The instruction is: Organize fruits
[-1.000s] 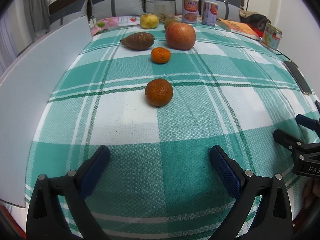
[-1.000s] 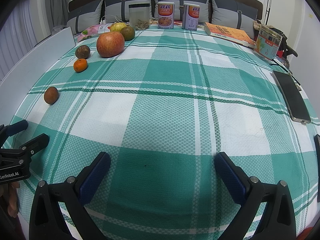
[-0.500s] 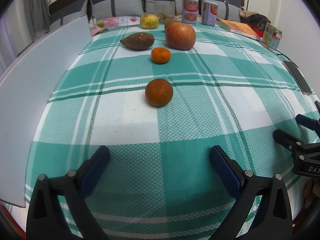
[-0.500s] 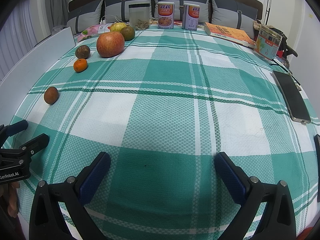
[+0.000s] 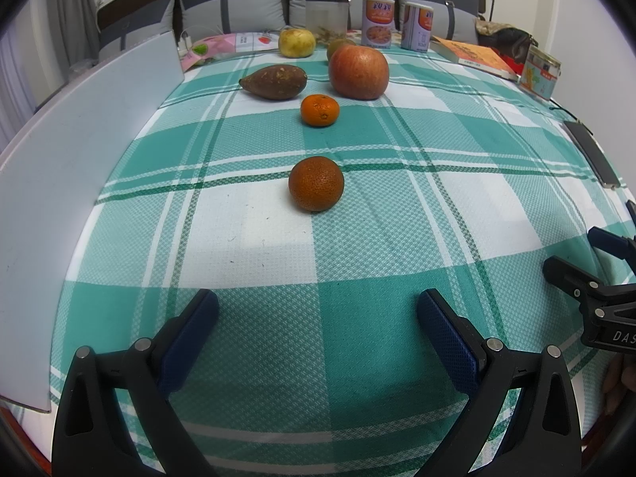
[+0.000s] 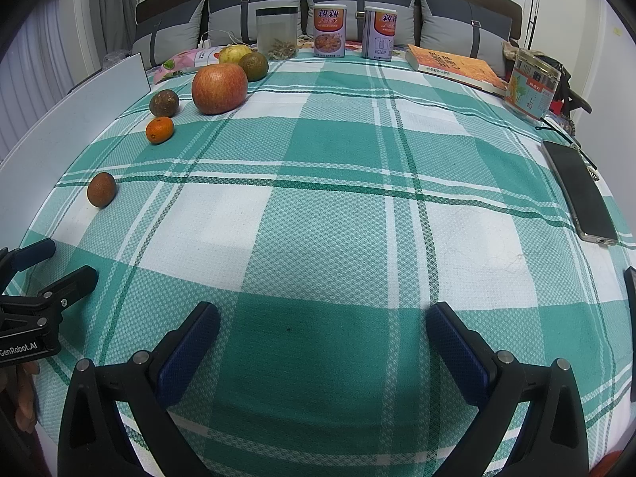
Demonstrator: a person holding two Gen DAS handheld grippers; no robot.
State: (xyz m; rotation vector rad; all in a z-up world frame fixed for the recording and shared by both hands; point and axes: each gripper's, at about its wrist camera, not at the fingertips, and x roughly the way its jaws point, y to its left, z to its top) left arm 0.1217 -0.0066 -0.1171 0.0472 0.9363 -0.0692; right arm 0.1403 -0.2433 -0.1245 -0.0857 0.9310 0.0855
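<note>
Several fruits lie on a green checked cloth [image 5: 357,238]. A dark orange [image 5: 316,183] is nearest, straight ahead of my left gripper [image 5: 318,310], which is open and empty. Behind it are a small tangerine [image 5: 320,109], a brown pointed fruit [image 5: 274,81], a red apple [image 5: 358,72], a yellow fruit [image 5: 296,42] and a green-brown one [image 6: 253,66]. My right gripper [image 6: 324,322] is open and empty over bare cloth; the dark orange [image 6: 101,189], tangerine [image 6: 159,130] and apple [image 6: 219,88] lie to its far left.
A white board [image 5: 71,167] runs along the left side. At the back stand a clear jar [image 6: 277,33], two cans [image 6: 330,30], a book [image 6: 453,65] and a tin [image 6: 532,85]. A phone [image 6: 578,190] lies on the right.
</note>
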